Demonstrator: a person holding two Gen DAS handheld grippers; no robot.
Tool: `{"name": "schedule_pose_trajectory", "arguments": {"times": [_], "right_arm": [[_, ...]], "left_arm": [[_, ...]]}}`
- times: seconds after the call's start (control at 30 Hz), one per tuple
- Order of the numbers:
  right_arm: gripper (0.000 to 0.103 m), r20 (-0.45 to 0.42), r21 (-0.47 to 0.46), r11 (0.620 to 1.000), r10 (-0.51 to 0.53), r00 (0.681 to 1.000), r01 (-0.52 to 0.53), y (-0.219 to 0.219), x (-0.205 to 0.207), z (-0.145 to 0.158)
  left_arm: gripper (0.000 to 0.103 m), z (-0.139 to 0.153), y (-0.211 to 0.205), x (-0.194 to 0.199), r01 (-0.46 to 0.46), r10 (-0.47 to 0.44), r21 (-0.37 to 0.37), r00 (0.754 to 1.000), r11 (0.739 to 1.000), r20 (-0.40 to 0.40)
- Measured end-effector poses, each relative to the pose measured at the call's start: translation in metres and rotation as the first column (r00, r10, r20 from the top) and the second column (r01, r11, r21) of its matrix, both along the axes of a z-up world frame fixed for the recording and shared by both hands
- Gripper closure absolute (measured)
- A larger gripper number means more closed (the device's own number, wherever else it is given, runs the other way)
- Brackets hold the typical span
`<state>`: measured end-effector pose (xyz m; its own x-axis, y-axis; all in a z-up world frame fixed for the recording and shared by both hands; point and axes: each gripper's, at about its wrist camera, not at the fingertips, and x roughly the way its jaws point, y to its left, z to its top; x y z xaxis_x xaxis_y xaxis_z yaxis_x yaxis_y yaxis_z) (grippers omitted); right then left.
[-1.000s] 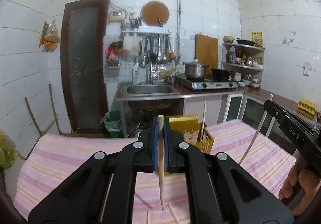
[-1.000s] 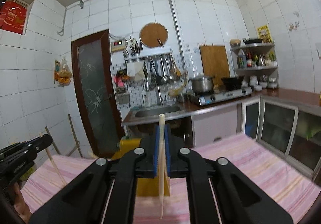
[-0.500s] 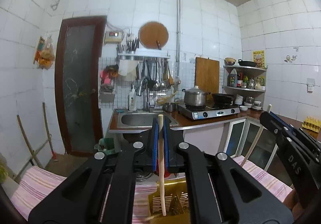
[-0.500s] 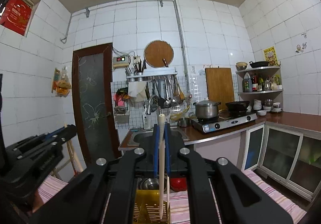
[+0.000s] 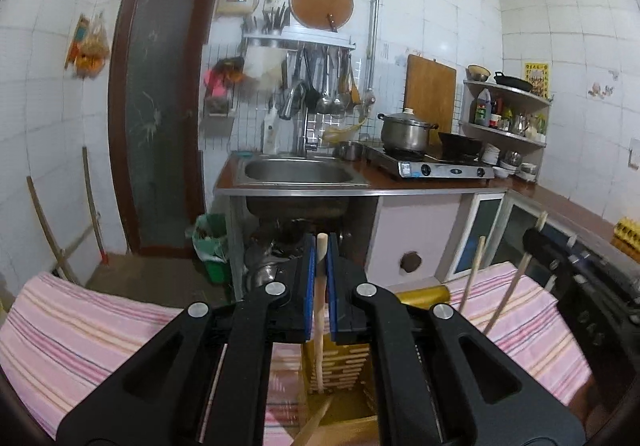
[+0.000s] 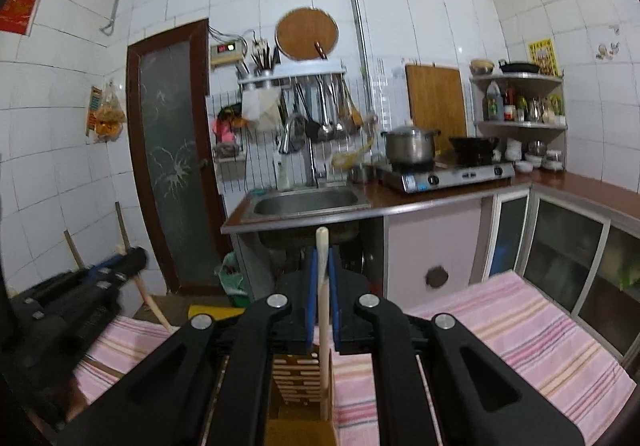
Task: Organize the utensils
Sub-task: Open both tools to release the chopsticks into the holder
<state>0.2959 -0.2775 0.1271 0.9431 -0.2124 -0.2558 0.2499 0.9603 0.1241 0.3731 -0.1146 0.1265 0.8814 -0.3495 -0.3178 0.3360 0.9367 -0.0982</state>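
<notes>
I see a pink striped table (image 5: 100, 330) near me in a white-tiled kitchen, with a door (image 5: 160, 106) far left, then a sink (image 5: 298, 172) and stove (image 5: 436, 166). Each gripper's jaws clamp an upright chopstick: left gripper (image 5: 319, 278), chopstick (image 5: 320, 326); right gripper (image 6: 322, 286), its chopstick (image 6: 323, 326), both over the yellow slatted holder (image 5: 340, 366).

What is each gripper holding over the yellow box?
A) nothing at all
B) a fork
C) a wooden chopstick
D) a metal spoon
C: the left gripper is shut on a wooden chopstick, and the right gripper is shut on another chopstick, both hanging down toward the yellow box.
</notes>
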Motion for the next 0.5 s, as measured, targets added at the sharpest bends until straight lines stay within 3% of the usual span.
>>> {"name": "schedule_pose_trajectory", "arguments": {"times": [0.07,0.1,0.13,0.17,0.2,0.27,0.37,0.5], "right_arm": [[0.089,-0.012,0.004,1.0,-0.02,1.0,0.02,-0.005,-0.007,0.007],[0.079,-0.017,0.005,1.0,-0.029,0.999,0.029,-0.006,-0.011,0.01],[0.045,-0.022,0.011,0.999,-0.044,0.999,0.044,-0.008,-0.018,0.017],[0.033,-0.018,0.016,0.998,-0.052,0.998,0.053,-0.009,-0.024,0.021],[0.033,-0.022,0.011,0.998,-0.06,0.998,0.061,-0.01,-0.032,0.025],[0.033,-0.046,-0.008,0.998,-0.065,0.997,0.064,-0.008,-0.042,0.029],[0.028,-0.095,-0.019,0.997,-0.077,0.992,0.076,-0.004,-0.063,0.025],[0.025,-0.187,0.001,0.997,-0.077,0.979,0.078,0.001,-0.089,0.0]], "left_arm": [[0.092,0.014,0.012,-0.012,-0.002,0.002,-0.019,1.0,1.0,-0.001],[0.074,0.021,0.017,-0.018,-0.002,0.002,-0.024,1.0,1.0,-0.001],[0.061,0.028,0.023,-0.025,-0.005,0.005,-0.028,1.0,1.0,0.005],[0.039,0.037,0.03,-0.036,-0.012,0.013,-0.029,1.0,0.999,0.021],[0.027,0.045,0.038,-0.049,-0.025,0.026,-0.026,0.998,0.999,0.049],[0.017,0.055,0.05,-0.068,-0.043,0.043,-0.011,0.996,0.999,0.078],[0.005,0.06,0.07,-0.093,-0.047,0.048,-0.004,0.997,0.999,0.057],[0.005,0.039,0.095,-0.12,-0.062,0.062,0.032,0.998,0.998,-0.007]]}}
